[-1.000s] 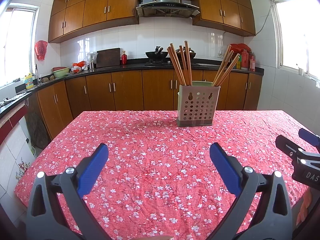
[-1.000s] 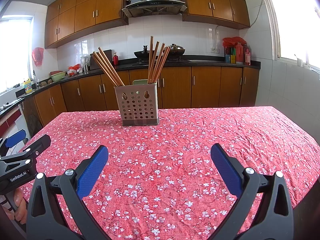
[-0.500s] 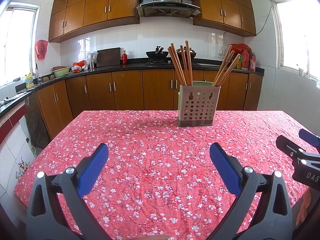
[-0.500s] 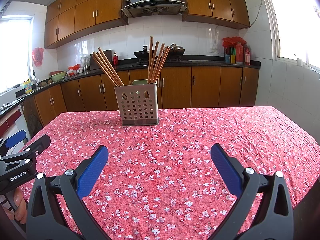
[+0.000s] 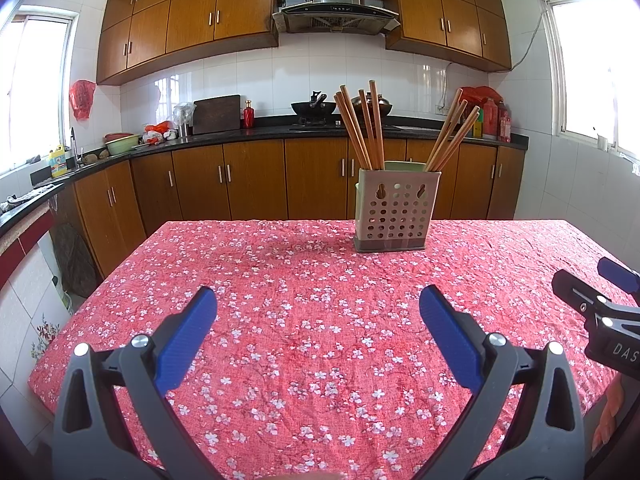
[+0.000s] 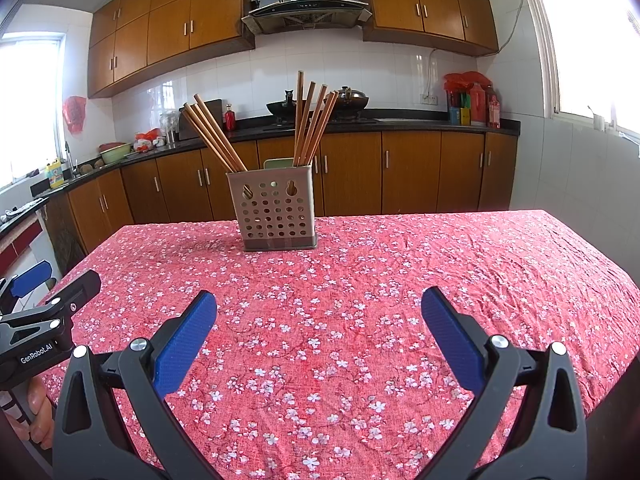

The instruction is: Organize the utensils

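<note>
A grey perforated utensil holder (image 5: 396, 212) (image 6: 276, 208) stands upright on the far part of the table. Several brown wooden chopsticks (image 5: 362, 128) (image 6: 212, 136) lean out of its left side, and a second bunch of chopsticks (image 5: 452, 136) (image 6: 312, 116) out of its right side. My left gripper (image 5: 318, 308) is open near the table's front edge, well short of the holder, with nothing between its blue pads. My right gripper (image 6: 318, 312) is also open and holds nothing. Each gripper shows at the edge of the other's view.
A red flowered tablecloth (image 5: 312, 288) (image 6: 400, 272) covers the table. Behind it run wooden kitchen cabinets (image 5: 256, 180) with a black counter, a wok (image 5: 314, 108) and bottles. A person's hand (image 6: 36, 412) holds the left gripper's handle.
</note>
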Tool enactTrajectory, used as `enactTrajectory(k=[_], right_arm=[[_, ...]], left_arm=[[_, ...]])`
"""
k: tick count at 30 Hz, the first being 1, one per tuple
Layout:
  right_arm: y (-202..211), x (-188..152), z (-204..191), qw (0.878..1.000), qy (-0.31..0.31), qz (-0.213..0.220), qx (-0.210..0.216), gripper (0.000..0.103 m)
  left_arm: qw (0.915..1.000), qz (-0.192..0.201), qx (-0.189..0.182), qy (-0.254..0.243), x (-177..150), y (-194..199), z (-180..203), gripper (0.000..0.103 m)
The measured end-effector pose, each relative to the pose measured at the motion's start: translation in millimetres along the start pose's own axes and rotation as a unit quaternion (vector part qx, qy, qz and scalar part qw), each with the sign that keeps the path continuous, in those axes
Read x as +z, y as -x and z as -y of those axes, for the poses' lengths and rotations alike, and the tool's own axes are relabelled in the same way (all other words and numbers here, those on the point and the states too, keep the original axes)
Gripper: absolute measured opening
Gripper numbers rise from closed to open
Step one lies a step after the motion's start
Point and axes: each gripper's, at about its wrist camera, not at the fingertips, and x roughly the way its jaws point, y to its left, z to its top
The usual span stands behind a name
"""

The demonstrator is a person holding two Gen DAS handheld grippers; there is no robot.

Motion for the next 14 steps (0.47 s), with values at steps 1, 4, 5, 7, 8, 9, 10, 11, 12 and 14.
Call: enactTrajectory(k=[1, 4, 5, 7, 8, 9, 10, 11, 12, 14], right_arm=[[0.0, 0.2, 0.0, 1.0, 0.0, 0.0, 0.0, 0.101], [-0.1, 0.0, 0.4, 1.0, 0.0, 0.0, 0.0, 0.101], [0.0, 0.2, 0.2, 1.0, -0.001, -0.001, 0.0, 0.101], [-0.3, -1.3, 0.2, 1.0, -0.002, -0.001, 0.0, 0.101], [-0.3, -1.2, 0.2, 1.0, -0.001, 0.0, 0.0, 0.101], [-0.2, -1.2, 0.1, 1.0, -0.001, 0.0, 0.0, 0.101], [-0.2, -1.1, 0.0, 1.0, -0.002, -0.001, 0.0, 0.101], [-0.1, -1.1, 0.0, 1.0, -0.002, -0.001, 0.0, 0.101], [-0.3, -1.0, 0.2, 1.0, -0.002, -0.001, 0.0, 0.101], [0.0, -1.0, 0.1, 1.0, -0.002, -0.001, 0.0, 0.101]], left_arm=[[1.0, 0.0, 0.0, 0.0, 0.2, 0.0, -0.2, 0.099], [1.0, 0.0, 0.0, 0.0, -0.1, -0.4, -0.4, 0.099], [1.0, 0.0, 0.0, 0.0, 0.0, -0.4, -0.7, 0.099], [1.0, -0.001, 0.0, 0.0, -0.2, -0.8, -0.7, 0.099], [1.0, -0.001, 0.0, 0.0, -0.2, -0.8, -0.6, 0.099], [1.0, -0.002, 0.0, 0.0, -0.6, -1.1, -0.4, 0.099], [1.0, -0.003, 0.0, 0.0, -0.8, -1.5, -0.1, 0.099], [1.0, -0.004, 0.0, 0.001, -0.6, -1.8, -0.2, 0.099], [1.0, -0.004, 0.0, 0.001, -1.1, -1.7, 0.0, 0.099], [1.0, -0.005, 0.0, 0.001, -1.5, -1.6, 0.6, 0.099]])
